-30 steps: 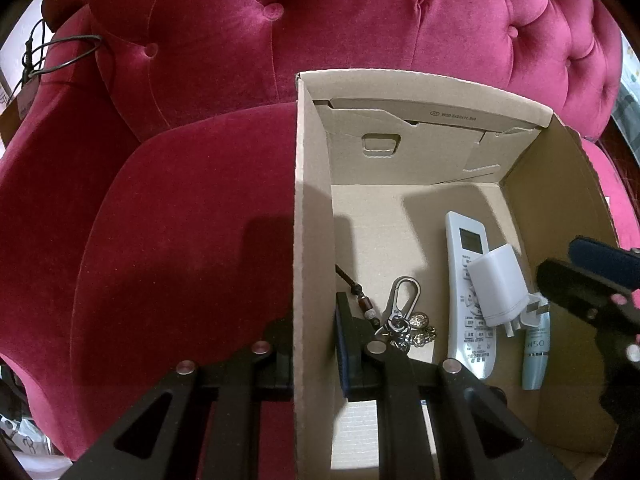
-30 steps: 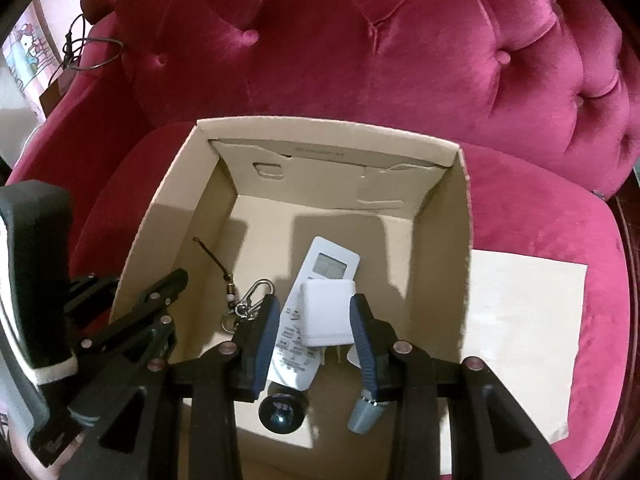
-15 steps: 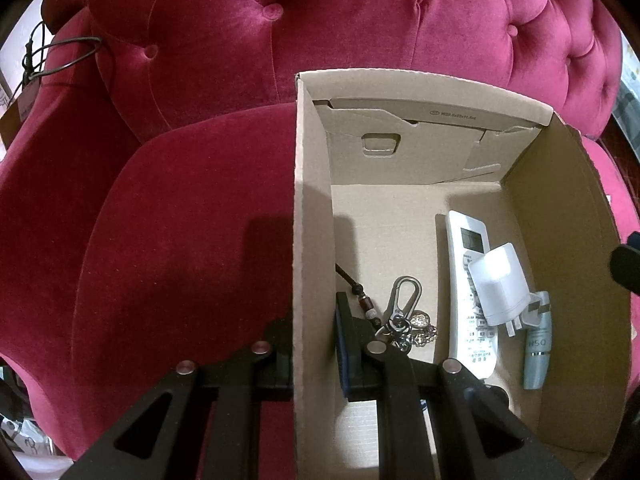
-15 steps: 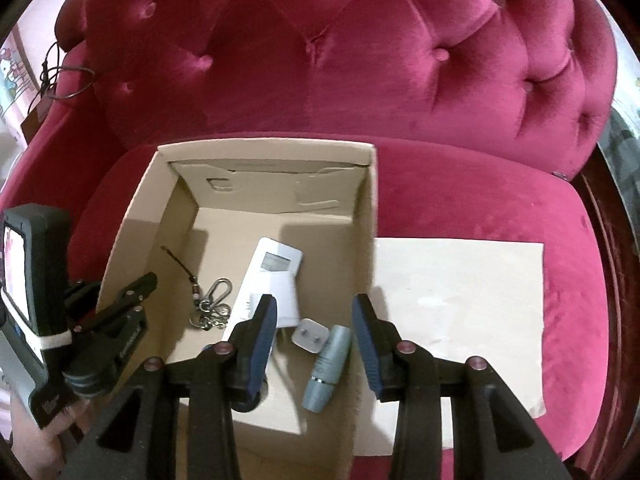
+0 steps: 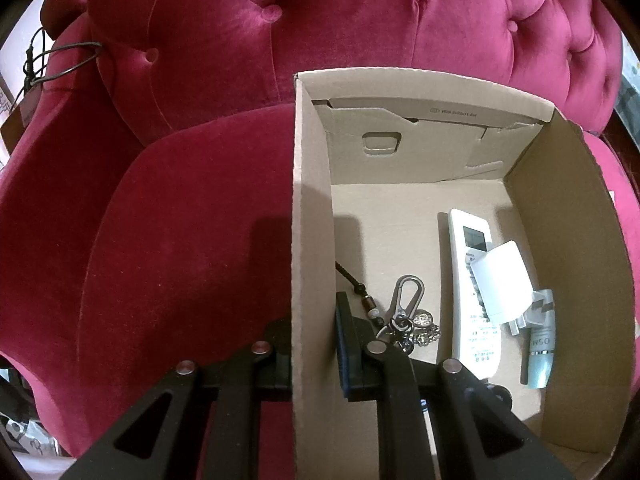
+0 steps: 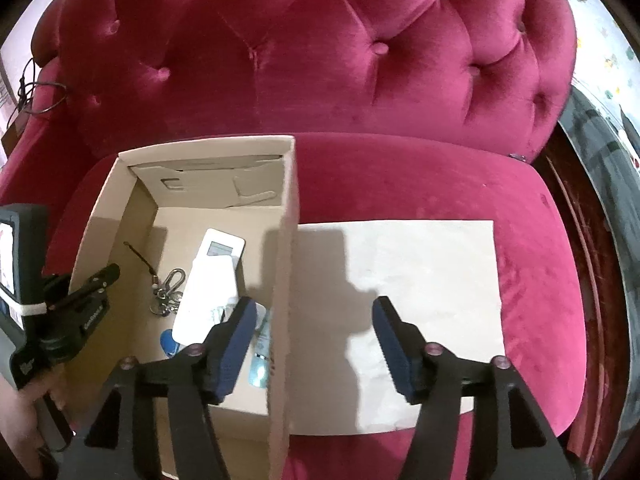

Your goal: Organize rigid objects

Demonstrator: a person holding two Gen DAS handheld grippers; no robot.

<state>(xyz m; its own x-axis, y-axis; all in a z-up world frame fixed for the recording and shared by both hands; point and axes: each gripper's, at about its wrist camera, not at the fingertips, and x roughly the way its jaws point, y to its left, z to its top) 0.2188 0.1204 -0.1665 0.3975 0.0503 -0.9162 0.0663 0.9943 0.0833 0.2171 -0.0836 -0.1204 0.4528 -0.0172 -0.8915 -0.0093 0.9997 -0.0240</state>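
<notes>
**One box, four items in, right tool spreading**

On the red velvet sofa (image 6: 360, 80), the left tool (image 5: 316, 344) is clamped on the left wall of the single cardboard box (image 5: 312, 208), one finger outside, one inside. In the box, counted left to right: one keyring bunch (image 5: 408, 312), one white remote (image 5: 472, 280) with one white charger plug (image 5: 500, 284) lying on it, one pale blue tube (image 5: 540, 352) by the right wall. The right tool (image 6: 316, 336), jaws opening and empty, straddles the box's right wall above one flat cardboard sheet (image 6: 420, 264).
</notes>
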